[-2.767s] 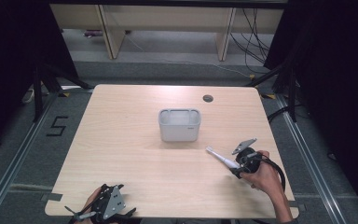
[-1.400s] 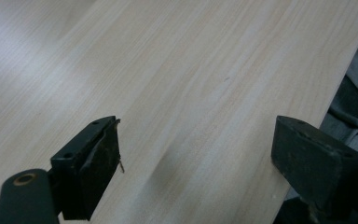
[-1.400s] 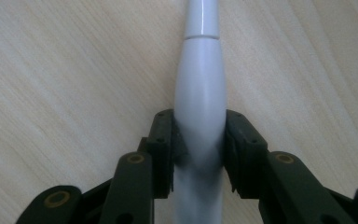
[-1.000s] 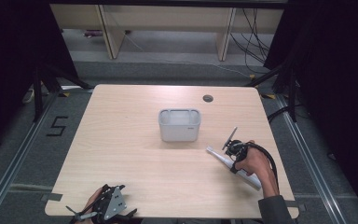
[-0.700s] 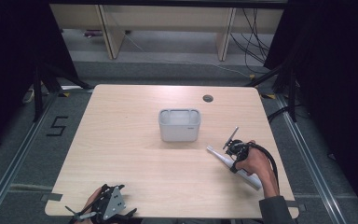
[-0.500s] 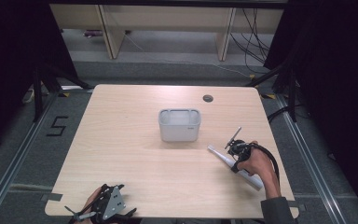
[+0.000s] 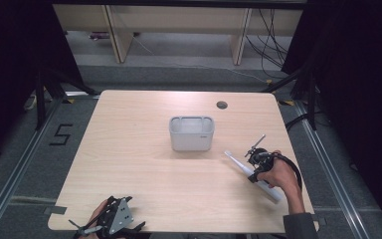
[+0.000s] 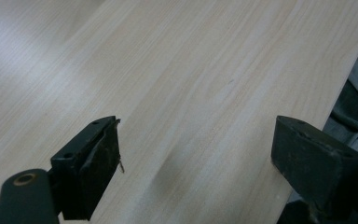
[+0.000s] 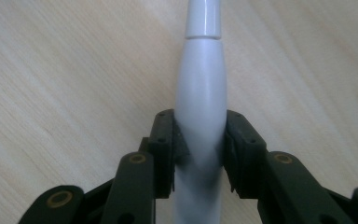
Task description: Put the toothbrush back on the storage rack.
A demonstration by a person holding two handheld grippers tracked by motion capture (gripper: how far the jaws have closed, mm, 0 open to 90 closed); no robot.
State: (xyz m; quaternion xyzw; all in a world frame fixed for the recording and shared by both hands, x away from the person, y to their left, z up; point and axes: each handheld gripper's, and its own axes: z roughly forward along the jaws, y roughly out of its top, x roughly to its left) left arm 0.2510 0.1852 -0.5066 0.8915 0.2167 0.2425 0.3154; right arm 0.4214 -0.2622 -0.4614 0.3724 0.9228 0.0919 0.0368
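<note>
High view: light wood surface, grey rectangular bin standing near its middle, slightly toward the far edge. A white handle-shaped wand lies flat by the right edge, near end pointing to the near right corner, thin tip pointing toward the bin but well apart from it. Right tongs sit across the wand's middle, the person's hand behind them. Left tongs rest at the near edge, close to the near left corner, grey plate on top.

Left gripper view: left tongs stand wide, nothing between the jaws, bare wood grain under them, the surface's edge at right.

Right gripper view: right tongs clamped on the wand, both pads pressing its thick white body from either side. The wand runs straight up the view, narrowing to a slimmer neck past a seam, lying on the surface.
</note>
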